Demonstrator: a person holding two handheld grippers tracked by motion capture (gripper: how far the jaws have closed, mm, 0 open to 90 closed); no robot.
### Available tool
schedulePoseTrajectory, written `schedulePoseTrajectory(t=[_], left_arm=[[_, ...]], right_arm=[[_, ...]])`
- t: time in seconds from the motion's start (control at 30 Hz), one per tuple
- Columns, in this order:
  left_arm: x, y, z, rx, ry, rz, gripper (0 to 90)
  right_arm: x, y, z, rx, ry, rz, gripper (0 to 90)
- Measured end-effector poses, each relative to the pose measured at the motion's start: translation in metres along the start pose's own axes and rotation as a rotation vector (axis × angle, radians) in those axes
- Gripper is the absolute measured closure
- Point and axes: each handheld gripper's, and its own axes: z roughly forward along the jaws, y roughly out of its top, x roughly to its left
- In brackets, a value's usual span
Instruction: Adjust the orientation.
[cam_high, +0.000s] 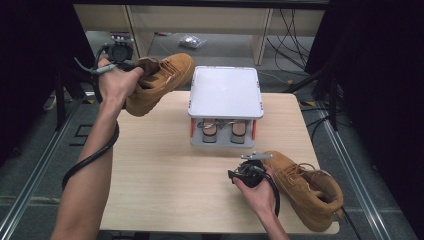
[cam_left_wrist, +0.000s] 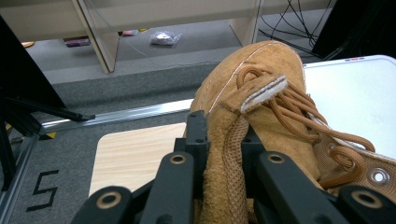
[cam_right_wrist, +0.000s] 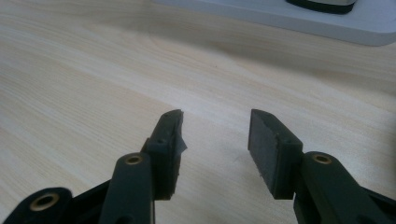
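Observation:
My left gripper (cam_high: 131, 65) holds a tan lace-up boot (cam_high: 161, 80) in the air over the table's far left corner. In the left gripper view its jaws are shut on the boot's padded collar (cam_left_wrist: 231, 140), and the laces (cam_left_wrist: 299, 112) and toe point away. A second tan boot (cam_high: 306, 187) lies on its side at the table's front right. Just left of it my right gripper (cam_high: 246, 170) hovers low over the wood. In the right gripper view that gripper (cam_right_wrist: 215, 135) is open with nothing between its fingers.
A white two-level stand (cam_high: 226, 90) sits at the table's far middle, with a pair of shoes (cam_high: 224, 131) on its lower level; its base (cam_right_wrist: 280, 18) lies ahead of my right gripper. Beyond the table are shelf legs, a plastic bag (cam_high: 192, 41) and cables (cam_high: 295, 30).

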Motion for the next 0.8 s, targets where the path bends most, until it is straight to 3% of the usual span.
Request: schedulePoseTrajectory(t=[0.1,0.13,0.2,0.23,0.3,0.33,0.47,0.53,0.7,0.8], left_arm=[[-0.003,0.003,0.000,-0.002,0.000,0.005,80.5],[-0.005,0.003,0.001,-0.005,-0.005,0.002,80.5],[-0.007,0.004,0.001,-0.003,-0.009,0.010,80.5],[-0.009,0.004,0.001,-0.002,-0.007,-0.012,80.5],[-0.011,0.005,0.002,0.001,-0.012,-0.012,80.5],[-0.012,0.006,0.002,0.001,-0.014,-0.015,80.5],[-0.018,0.008,0.006,0.003,-0.022,-0.010,80.5],[-0.019,0.008,0.007,0.002,-0.025,-0.007,80.5],[-0.024,0.009,0.009,0.007,-0.031,-0.004,80.5],[-0.029,0.011,0.010,0.005,-0.034,0.000,80.4]], right_arm=[[0.000,0.000,0.000,-0.008,-0.002,-0.003,55.3],[-0.002,0.001,0.000,-0.016,-0.003,-0.028,55.3],[-0.002,0.000,0.000,-0.020,0.002,-0.026,55.3],[-0.001,0.000,0.000,-0.006,0.002,-0.006,55.3],[0.000,0.000,-0.001,0.000,0.003,0.009,55.3],[-0.001,0.000,0.000,-0.008,0.002,-0.009,55.3],[0.000,0.000,0.000,-0.002,-0.007,-0.005,55.3],[-0.002,0.000,0.000,-0.014,-0.004,-0.031,55.3],[0.001,0.000,-0.002,-0.003,0.002,0.004,55.2],[0.000,0.000,-0.001,-0.002,-0.001,0.002,55.2]])
